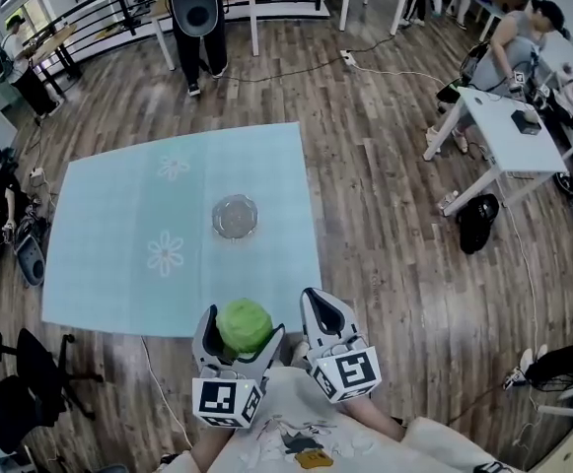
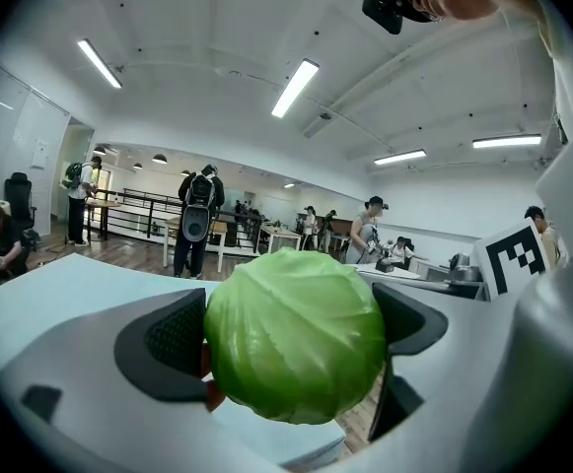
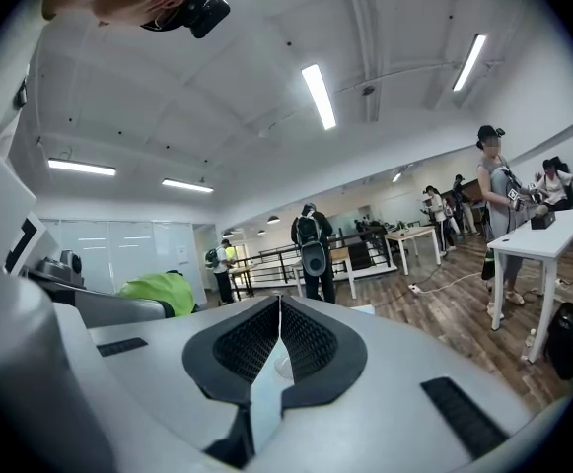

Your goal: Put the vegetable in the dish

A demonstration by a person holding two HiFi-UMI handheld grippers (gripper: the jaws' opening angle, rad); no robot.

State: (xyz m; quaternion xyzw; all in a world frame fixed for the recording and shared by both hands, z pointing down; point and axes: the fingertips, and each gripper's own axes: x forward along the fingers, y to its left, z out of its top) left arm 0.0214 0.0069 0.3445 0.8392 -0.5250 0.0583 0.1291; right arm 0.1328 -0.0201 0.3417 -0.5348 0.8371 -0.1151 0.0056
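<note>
A round green cabbage (image 1: pixel 244 324) sits between the jaws of my left gripper (image 1: pixel 239 335), which is shut on it just off the near edge of the table. The cabbage (image 2: pixel 294 335) fills the middle of the left gripper view. A clear glass dish (image 1: pixel 235 216) stands on the pale blue tablecloth (image 1: pixel 118 264), well beyond the cabbage. My right gripper (image 1: pixel 321 315) hangs beside the left one, its jaws shut with nothing between them. In the right gripper view the pads (image 3: pixel 311 341) meet, the cabbage (image 3: pixel 158 291) shows at left, and a sliver of the dish (image 3: pixel 284 366) shows past them.
The table with the flower-printed cloth stands on a wooden floor (image 1: pixel 394 235). A black chair (image 1: pixel 25 387) is near the table's front left corner. A person with a backpack (image 1: pixel 195 18) stands beyond the table; a white desk (image 1: pixel 508 131) with another person is far right.
</note>
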